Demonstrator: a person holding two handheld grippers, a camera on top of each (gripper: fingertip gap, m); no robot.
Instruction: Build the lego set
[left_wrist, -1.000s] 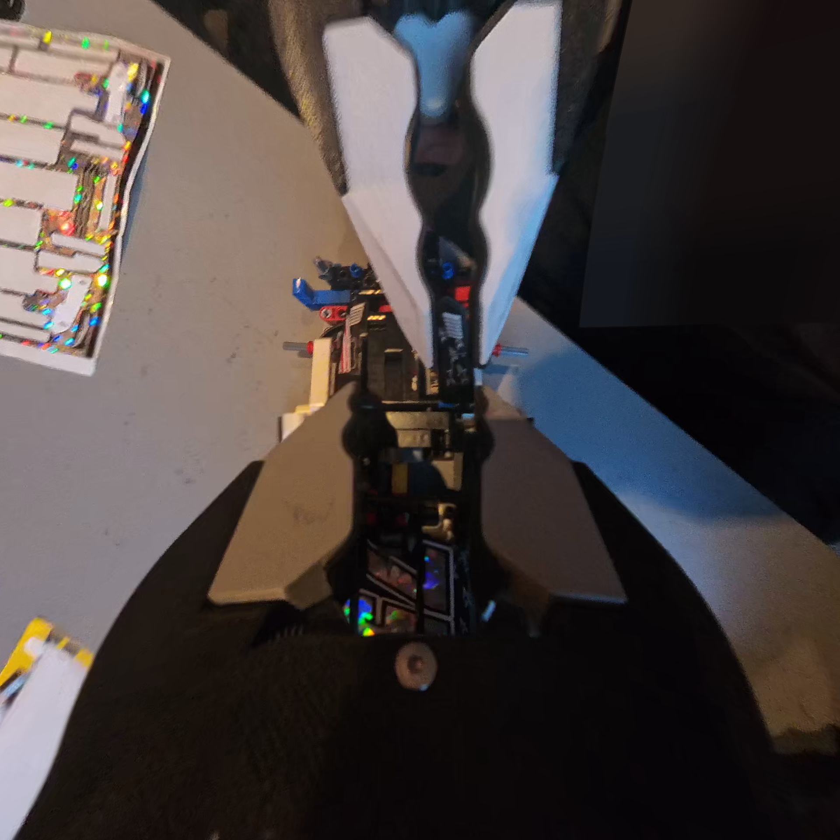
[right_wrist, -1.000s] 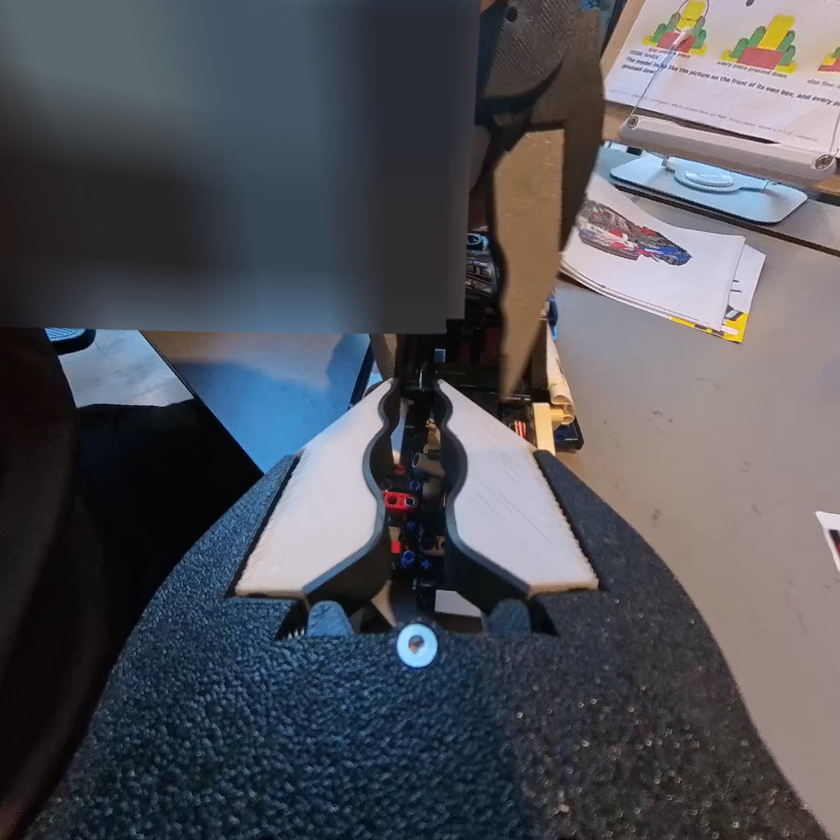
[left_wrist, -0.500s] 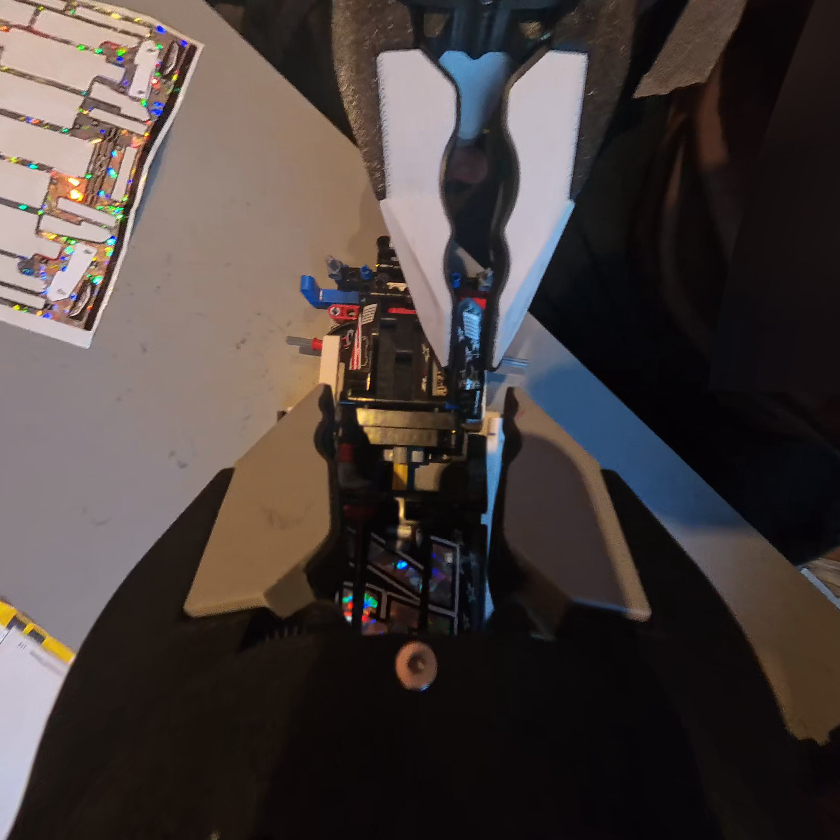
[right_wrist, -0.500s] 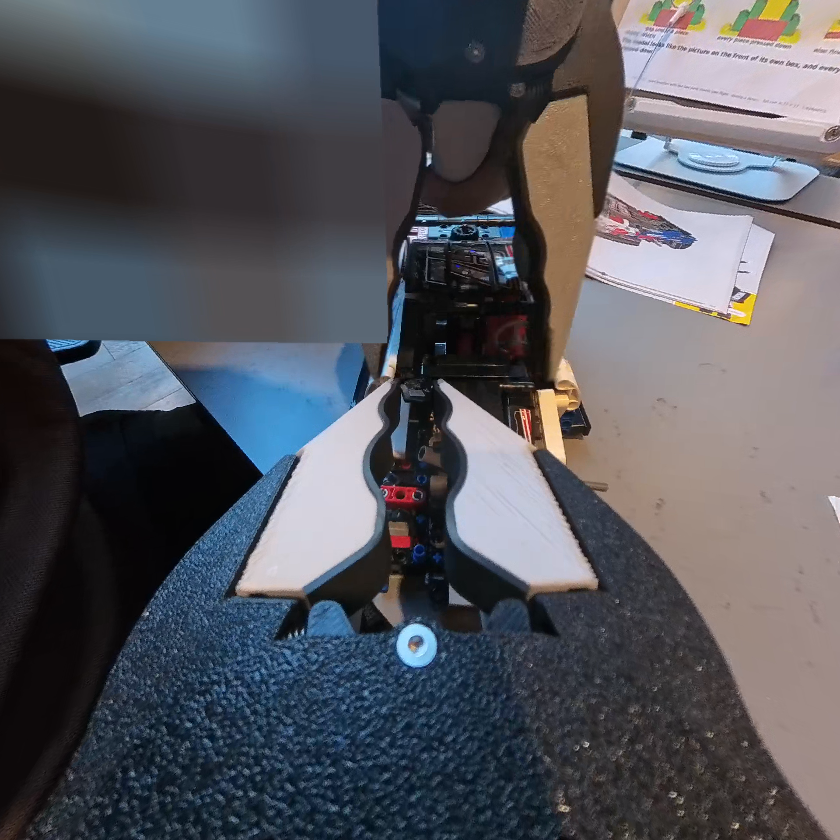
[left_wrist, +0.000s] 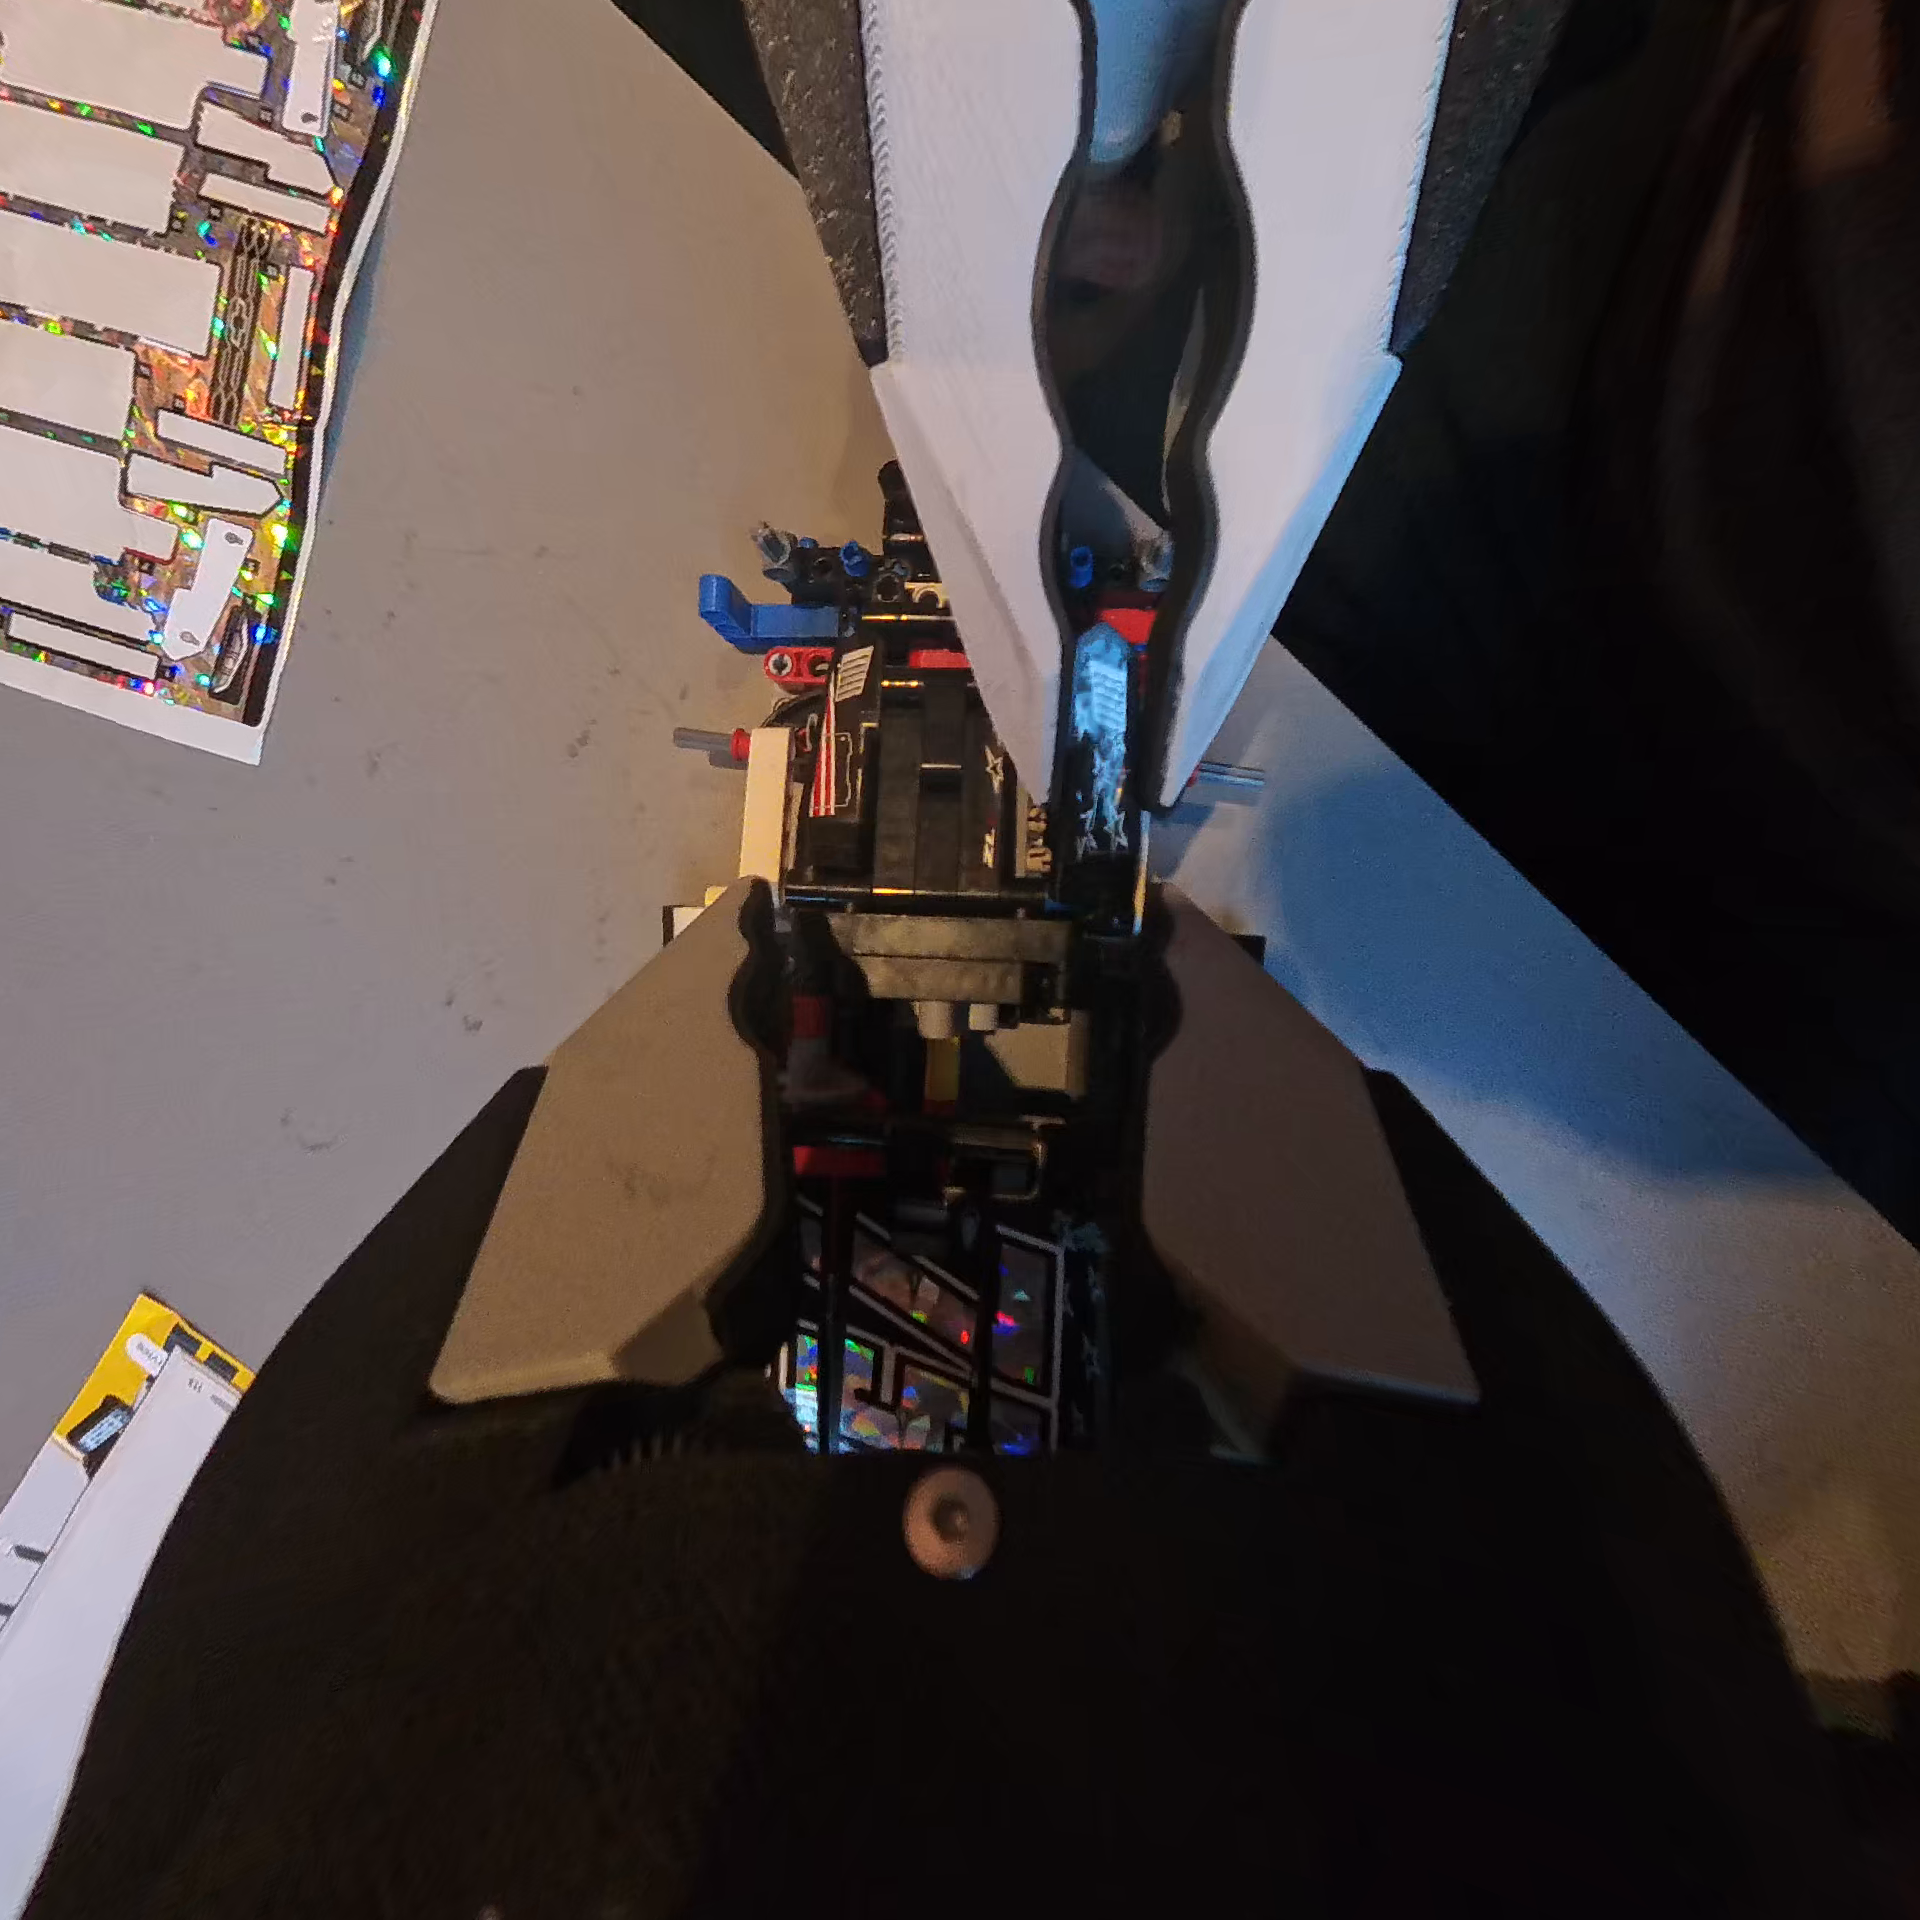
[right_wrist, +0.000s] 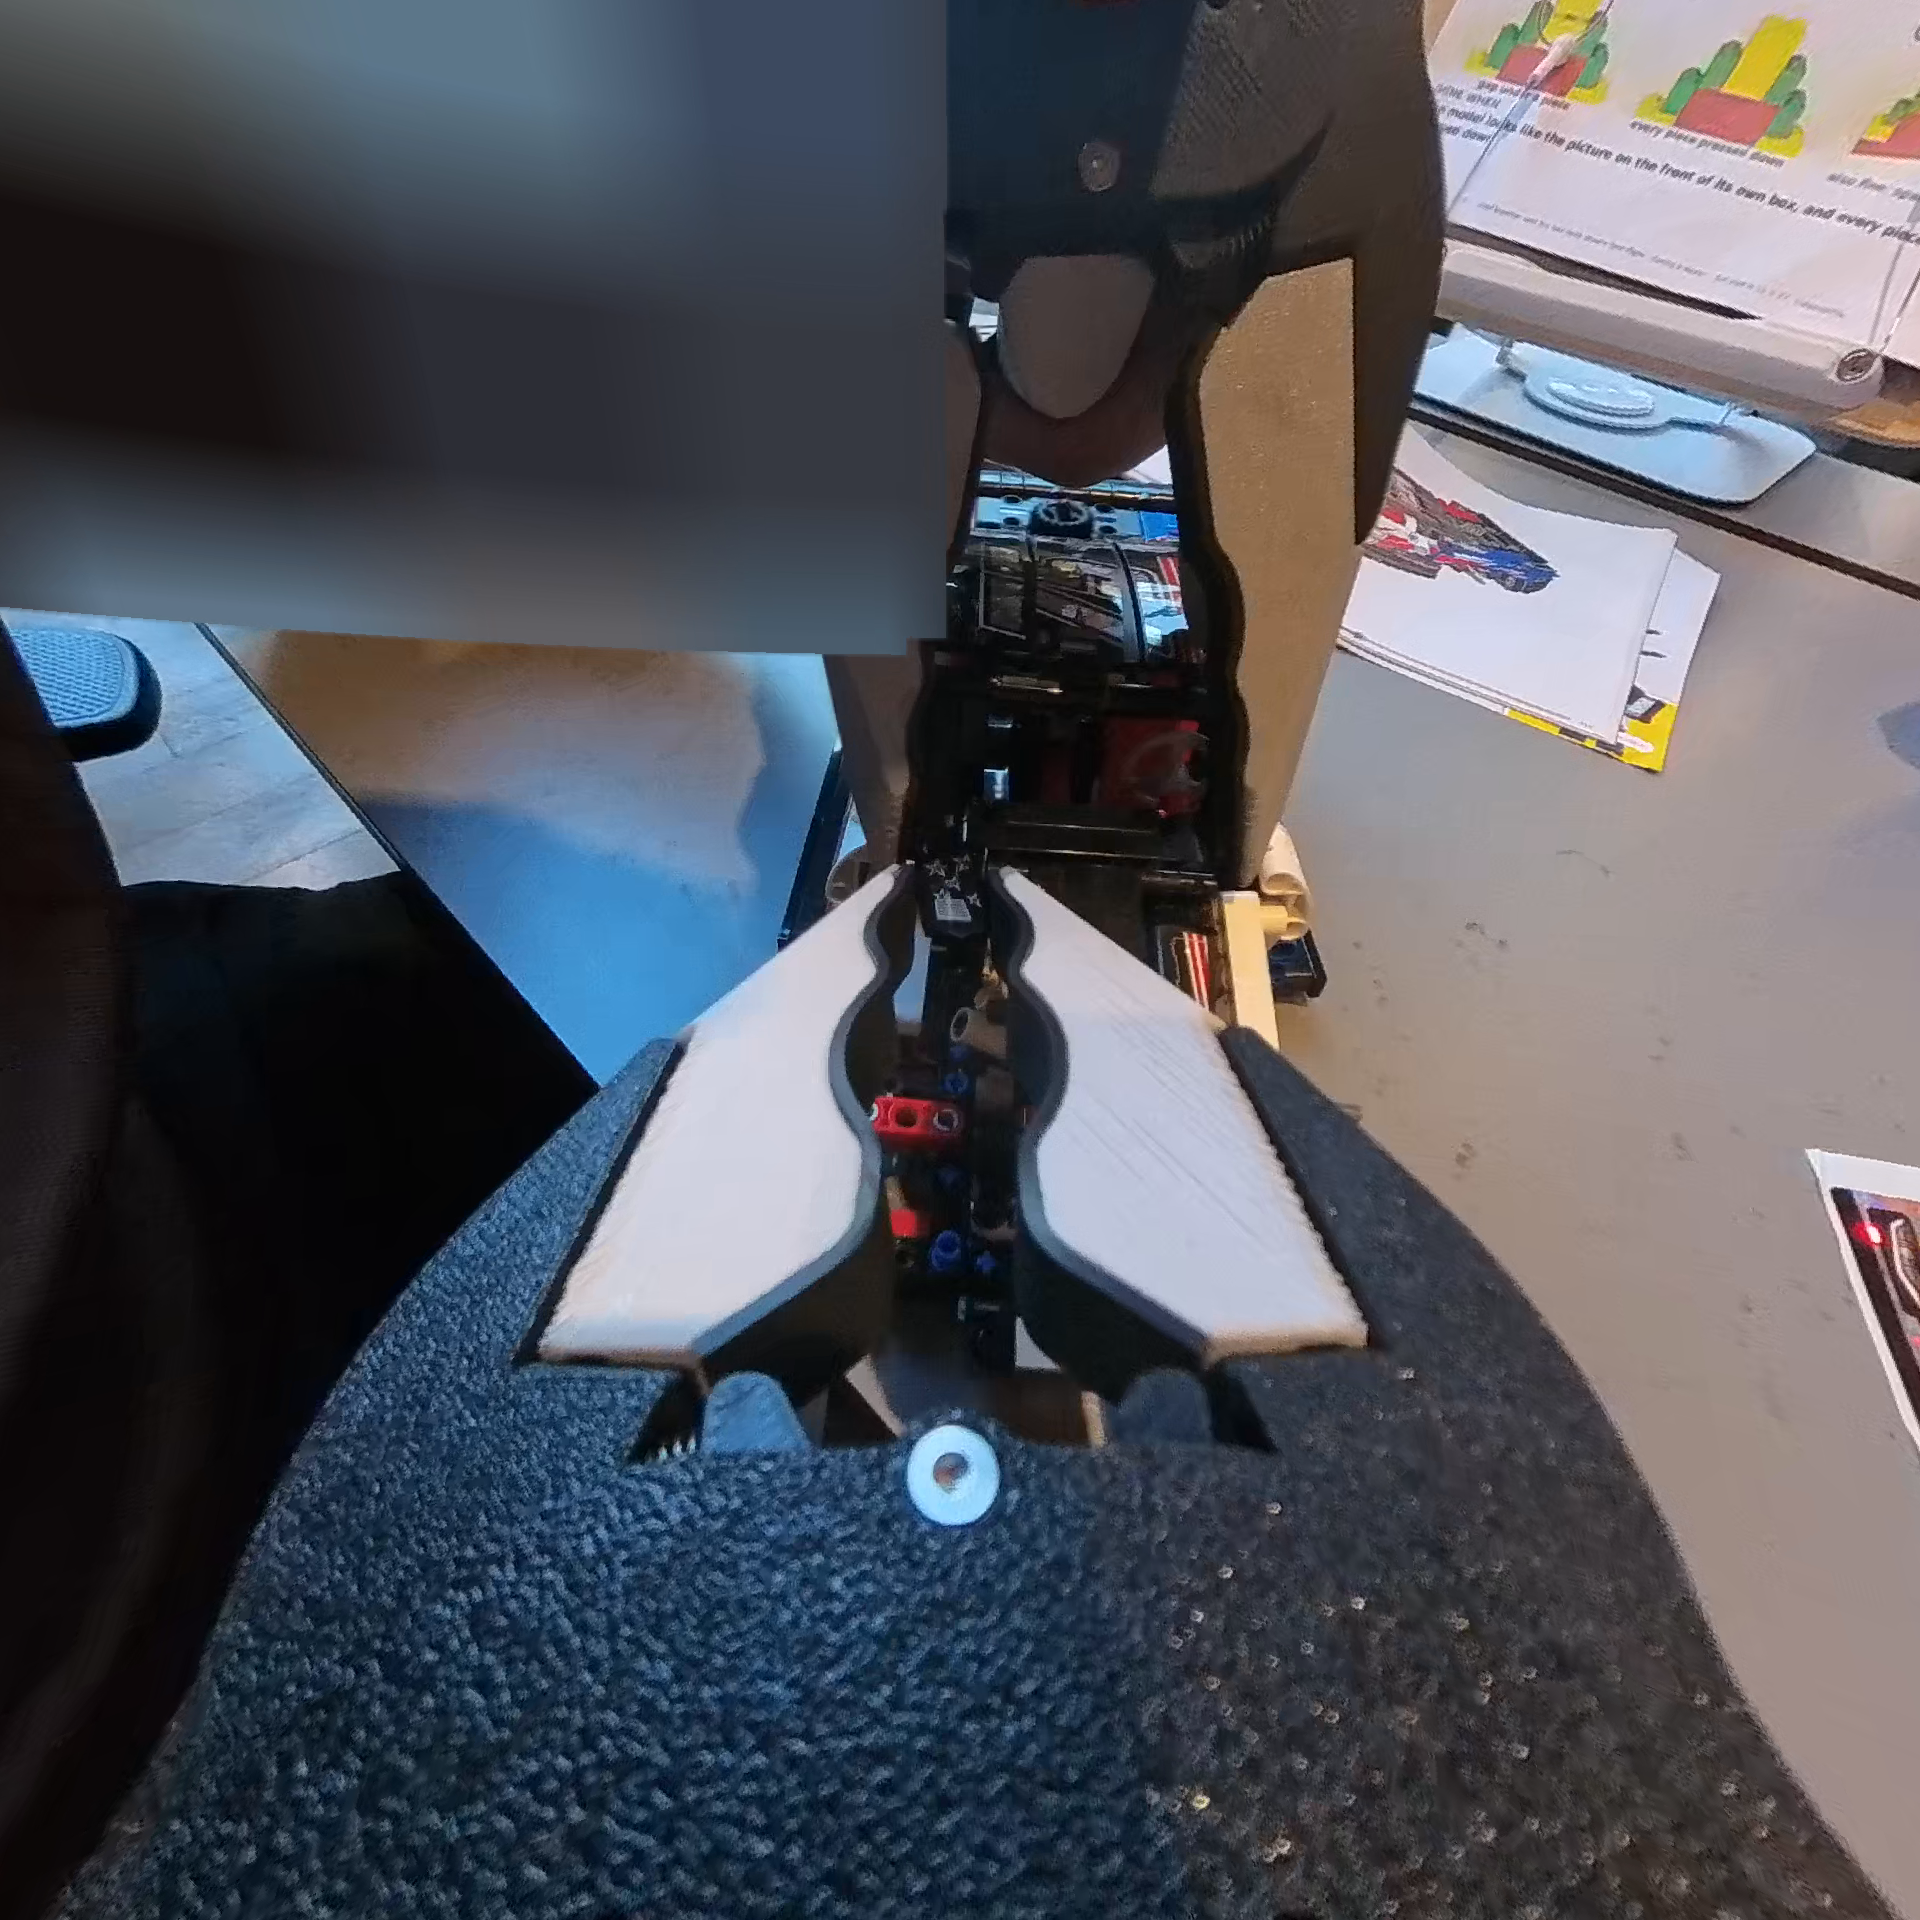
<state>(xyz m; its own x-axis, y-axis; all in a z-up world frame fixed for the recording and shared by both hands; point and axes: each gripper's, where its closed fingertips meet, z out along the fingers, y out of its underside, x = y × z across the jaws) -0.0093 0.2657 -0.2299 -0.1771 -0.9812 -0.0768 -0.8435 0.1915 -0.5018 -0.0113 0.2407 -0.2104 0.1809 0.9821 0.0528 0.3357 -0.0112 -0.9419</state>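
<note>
Grey table (left_wrist: 499, 831) under us; my left claw (left_wrist: 961, 914) hugs the lego car (left_wrist: 914, 790) mid-frame, my right claw (right_wrist: 951, 883) pinches its thin black strip (right_wrist: 948, 909)

- My left gripper (left_wrist: 951, 904): black textured housing, two flat grey wedge fingers (left_wrist: 623, 1174) edged with wavy black pads, one silver screw (left_wrist: 948, 1522) at six o'clock.
- My right gripper (right_wrist: 951, 883): black pebbled housing, white ribbed wedge fingers (right_wrist: 1164, 1164), silver screw (right_wrist: 951, 1473) at six o'clock.

A holographic sheet (left_wrist: 145, 343) and a paper stack (right_wrist: 1527, 613), perhaps instructions, lie on the grey table (left_wrist: 499, 520).
</note>
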